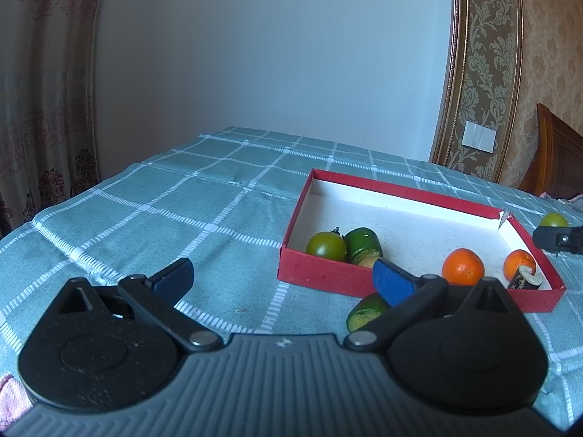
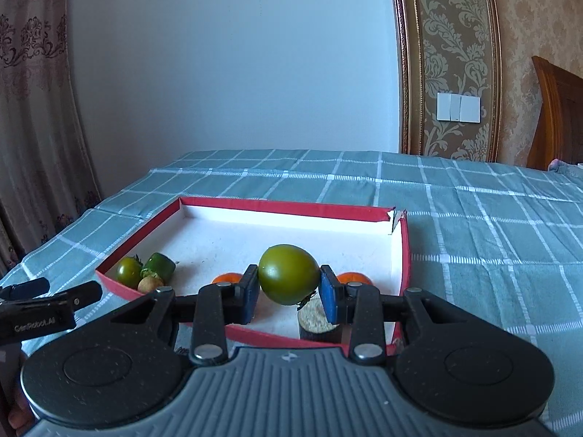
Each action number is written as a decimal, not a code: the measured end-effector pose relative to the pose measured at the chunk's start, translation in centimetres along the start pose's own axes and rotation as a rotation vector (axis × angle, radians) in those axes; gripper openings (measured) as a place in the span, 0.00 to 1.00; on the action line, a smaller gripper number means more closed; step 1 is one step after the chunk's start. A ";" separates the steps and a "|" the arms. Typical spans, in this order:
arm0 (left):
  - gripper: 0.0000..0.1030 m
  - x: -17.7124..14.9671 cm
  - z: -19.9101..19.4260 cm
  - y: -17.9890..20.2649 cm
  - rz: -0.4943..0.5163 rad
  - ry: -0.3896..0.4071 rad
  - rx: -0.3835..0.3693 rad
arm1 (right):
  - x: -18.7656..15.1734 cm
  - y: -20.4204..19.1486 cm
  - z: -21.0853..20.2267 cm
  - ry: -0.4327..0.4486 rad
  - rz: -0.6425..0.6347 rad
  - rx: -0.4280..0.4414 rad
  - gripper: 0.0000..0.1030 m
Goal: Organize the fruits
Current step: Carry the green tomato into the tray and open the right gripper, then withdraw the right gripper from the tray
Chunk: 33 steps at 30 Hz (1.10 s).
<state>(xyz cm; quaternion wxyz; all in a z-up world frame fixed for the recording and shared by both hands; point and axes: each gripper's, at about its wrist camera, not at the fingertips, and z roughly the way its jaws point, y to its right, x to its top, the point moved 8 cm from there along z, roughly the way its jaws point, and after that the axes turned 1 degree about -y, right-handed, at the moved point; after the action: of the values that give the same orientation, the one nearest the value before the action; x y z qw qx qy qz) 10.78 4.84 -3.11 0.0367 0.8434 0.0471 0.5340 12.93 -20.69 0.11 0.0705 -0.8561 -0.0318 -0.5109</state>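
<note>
Right now the right gripper [image 2: 289, 296] has its two blue pads pinching a green tomato [image 2: 288, 274], one pad pressed on each side of it, and the fruit hangs clear above the floor of the red box [image 2: 405, 251] without touching it. Just below the right-hand pad stands a dark cut piece with a pale top [image 2: 316, 322], close to the near wall of the box. Behind the pads, partly hidden by them, two oranges show, one past the left pad [image 2: 229, 277] and one past the right pad [image 2: 352, 278]. Well off to the left of the fingers, in the near left corner of the box, a second green tomato [image 2: 128, 271] sits touching a green cucumber piece [image 2: 159, 265], with a small tan round fruit [image 2: 150, 283] just in front of them.

The left gripper [image 1: 282, 276] has its fingers spread wide with nothing between the pads, over the checked tablecloth [image 1: 153, 196]. Just below its right pad a cucumber slice [image 1: 366, 312] lies on the cloth outside the box, close to the near red wall. Beyond that pad, inside the box, the second tomato and the cucumber piece sit side by side
</note>
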 end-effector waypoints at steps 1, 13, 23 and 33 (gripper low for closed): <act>1.00 0.0 0.0 0.0 0.000 -0.001 0.000 | 0.2 0.1 0.5 0.000 -0.002 -0.008 0.33; 1.00 -0.1 0.3 0.2 0.007 -0.006 -0.012 | -0.3 1.5 5.3 -0.035 0.034 -0.066 0.33; 1.00 -0.1 0.3 0.2 0.006 -0.007 -0.013 | -0.4 1.9 5.7 -0.020 0.072 -0.053 0.36; 1.00 0.1 0.3 -0.4 -0.024 0.004 -0.007 | -1.6 4.7 0.0 0.064 0.178 -0.025 0.47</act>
<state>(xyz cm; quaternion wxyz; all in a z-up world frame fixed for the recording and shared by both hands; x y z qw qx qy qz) 11.03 5.21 -3.21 0.0458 0.8415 0.0556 0.5354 12.79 -25.28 -1.74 0.1058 -0.8396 0.0531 -0.5302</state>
